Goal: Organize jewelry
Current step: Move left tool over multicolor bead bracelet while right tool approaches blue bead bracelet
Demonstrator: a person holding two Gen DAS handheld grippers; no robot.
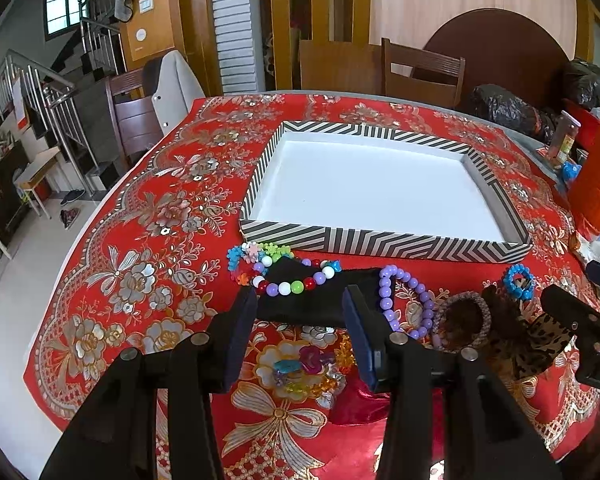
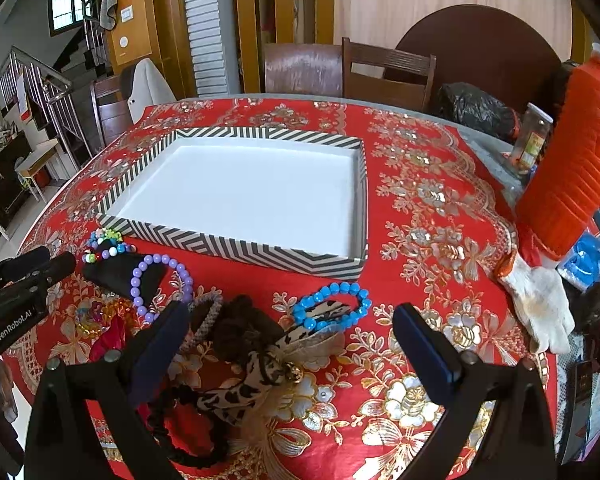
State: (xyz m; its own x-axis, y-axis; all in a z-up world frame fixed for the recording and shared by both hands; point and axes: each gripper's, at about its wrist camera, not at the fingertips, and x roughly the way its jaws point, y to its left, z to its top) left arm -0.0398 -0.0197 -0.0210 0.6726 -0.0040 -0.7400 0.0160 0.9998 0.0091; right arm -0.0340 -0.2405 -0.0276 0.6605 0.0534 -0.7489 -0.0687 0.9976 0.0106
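Between the left claw (image 1: 300,332) jaws: only cloth and a black pouch (image 1: 308,304) just beyond the tips, jaws spread, nothing gripped. Draped over that pouch, a multicolour bead bracelet (image 1: 288,280); touching its right end, a purple bracelet (image 1: 408,300). Under the claw, a clear-bead bracelet (image 1: 312,368) on the red cloth. Right claw (image 2: 292,340) likewise released, wide apart, poised over a leopard-print hair tie (image 2: 252,376) and a blue bracelet (image 2: 332,306) lying partly on it. Farther out, toward the middle of the worktop (image 2: 440,208), a striped tray (image 2: 236,248) with nothing in it; every piece lying along the near edge, outside the tray.

Likely trouble: pinching the pouch drags both bracelets resting on it, perhaps flinging beads toward the near edge. Closing on round beads risks a slip from flat pads. Overlapping blue bracelet and hair tie could lift together. Claws close side by side; could collide.
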